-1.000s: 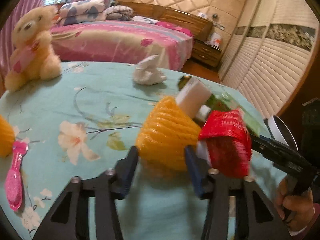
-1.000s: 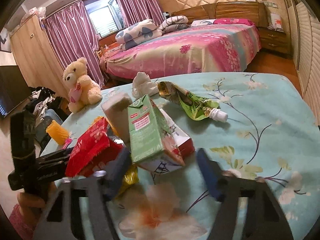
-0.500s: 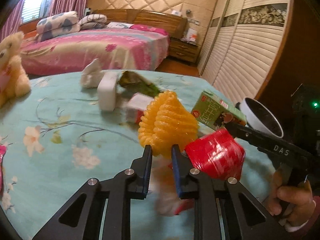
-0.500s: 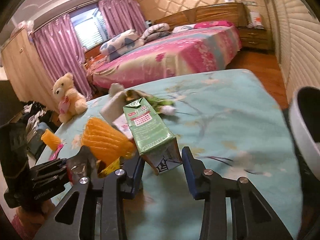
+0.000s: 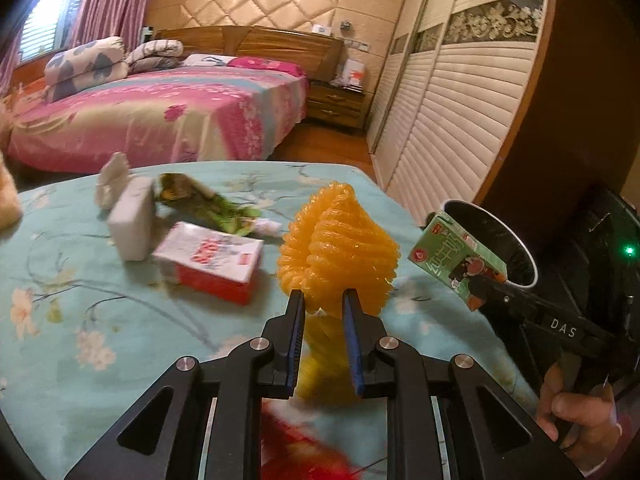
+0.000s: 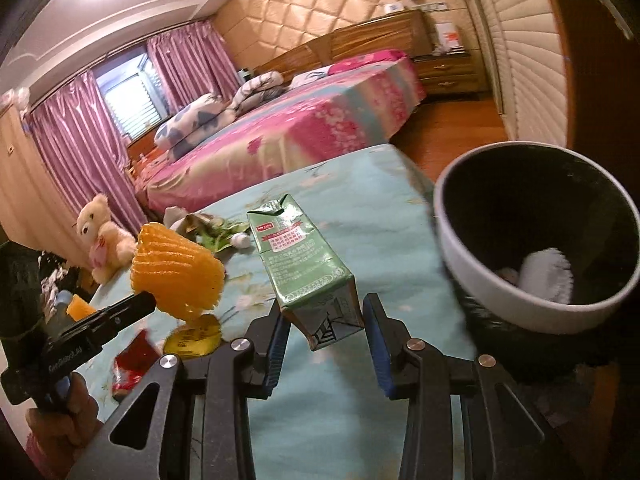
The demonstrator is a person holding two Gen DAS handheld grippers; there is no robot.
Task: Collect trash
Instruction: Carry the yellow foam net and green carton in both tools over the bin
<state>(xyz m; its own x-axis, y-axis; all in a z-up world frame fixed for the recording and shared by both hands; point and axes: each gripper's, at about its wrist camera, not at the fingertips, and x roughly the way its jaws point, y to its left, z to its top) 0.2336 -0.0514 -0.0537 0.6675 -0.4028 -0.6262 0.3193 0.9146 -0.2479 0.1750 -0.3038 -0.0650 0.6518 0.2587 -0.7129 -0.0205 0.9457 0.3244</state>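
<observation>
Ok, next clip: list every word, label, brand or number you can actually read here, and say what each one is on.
"DAS": white letters on the right gripper body, left wrist view.
Lettering on the left gripper body, right wrist view: too blurred to read.
Green carton: large characters and small white print, not legible.
Red and white box: red printing, blurred, unreadable.
Green pouch: no readable text.

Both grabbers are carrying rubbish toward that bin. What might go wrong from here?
The green carton is pinched only at its bottom end by the right gripper, so it might tip out before reaching the bin. The left gripper squeezes soft orange foam netting, which may slip free.
</observation>
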